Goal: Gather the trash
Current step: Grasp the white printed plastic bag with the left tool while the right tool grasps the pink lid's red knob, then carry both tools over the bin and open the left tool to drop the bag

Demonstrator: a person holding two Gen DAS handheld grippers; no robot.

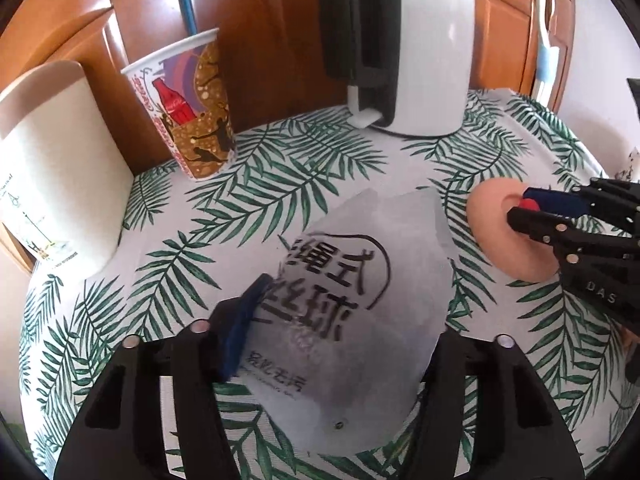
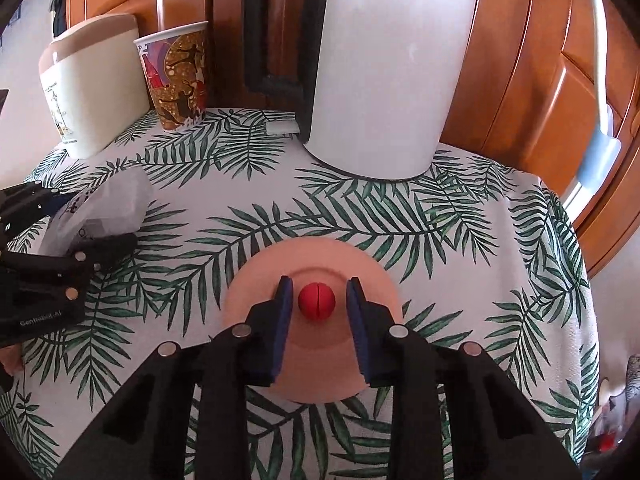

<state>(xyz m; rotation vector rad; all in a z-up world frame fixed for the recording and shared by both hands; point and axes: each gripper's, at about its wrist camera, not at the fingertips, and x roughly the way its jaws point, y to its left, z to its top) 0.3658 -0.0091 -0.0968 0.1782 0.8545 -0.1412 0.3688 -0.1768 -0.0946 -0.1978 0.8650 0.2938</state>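
Two open tongs, red ball.

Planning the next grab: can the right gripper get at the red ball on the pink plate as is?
Probably yes. The right gripper is open with a finger on each side of the red ball, which sits exposed at the centre of the pink plate. Nothing lies between them; the left gripper is off at the plastic bag.

left gripper: jaws around plastic bag | right gripper: at red ball on pink plate | paper cup: upright on worktop
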